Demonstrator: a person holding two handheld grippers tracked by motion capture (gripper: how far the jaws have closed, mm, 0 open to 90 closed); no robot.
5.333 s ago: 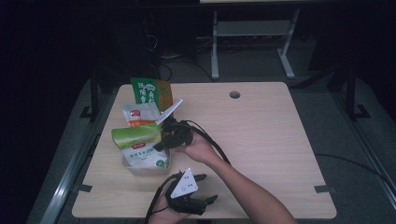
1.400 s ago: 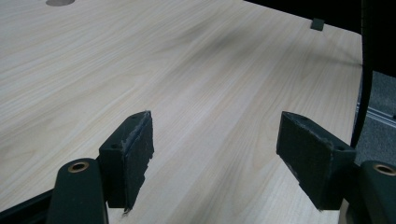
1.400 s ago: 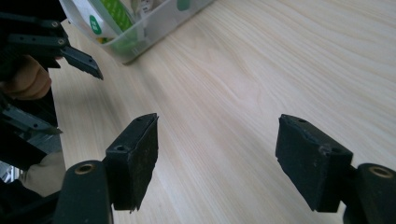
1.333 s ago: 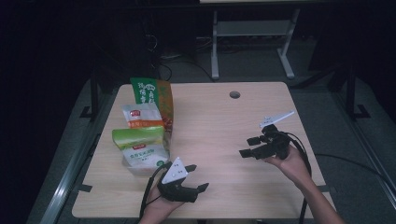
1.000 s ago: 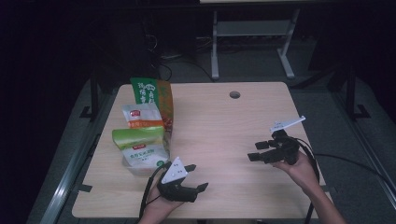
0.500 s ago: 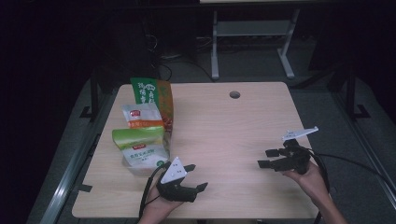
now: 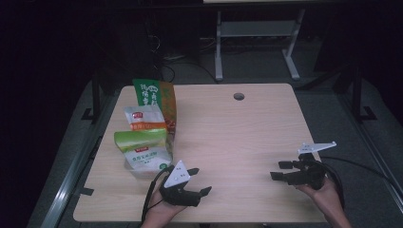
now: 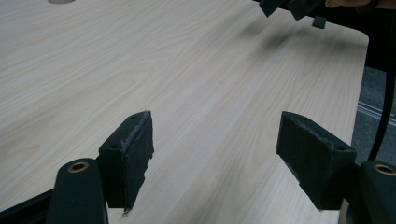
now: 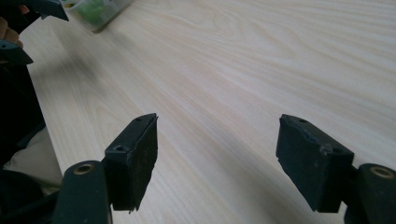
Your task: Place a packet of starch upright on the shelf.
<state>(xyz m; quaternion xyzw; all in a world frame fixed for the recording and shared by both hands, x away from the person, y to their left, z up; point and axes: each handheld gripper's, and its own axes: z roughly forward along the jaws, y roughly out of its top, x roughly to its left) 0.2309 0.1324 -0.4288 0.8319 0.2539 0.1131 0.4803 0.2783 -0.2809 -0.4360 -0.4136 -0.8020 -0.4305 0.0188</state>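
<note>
High view: a wooden table (image 7: 266,123) carries a row of four snack packets along its left edge, running from the far left corner toward the near edge. The row consists of a green-and-orange bag (image 7: 154,97) standing farthest back, a white packet with an orange band (image 7: 144,118), a light green pouch (image 7: 139,140), and a white-and-green packet (image 7: 147,160) lying nearest the person. The left gripper (image 7: 196,186) rests at the near edge, left of centre, just beside the white-and-green packet, which lies ahead of it and to its left. The right gripper (image 7: 281,170) hovers low near the near right corner, pointing toward the left edge, well apart from the whole row. The left hand is thus much the nearer to the packets; the row's long axis runs front to back, parallel to the left edge. Left gripper view: the jaws stand wide apart over bare wood with nothing between them. Right gripper view: the jaws stand wide apart and empty; a corner of the white-and-green packet (image 9: 95,11) appears far off at upper left.
</note>
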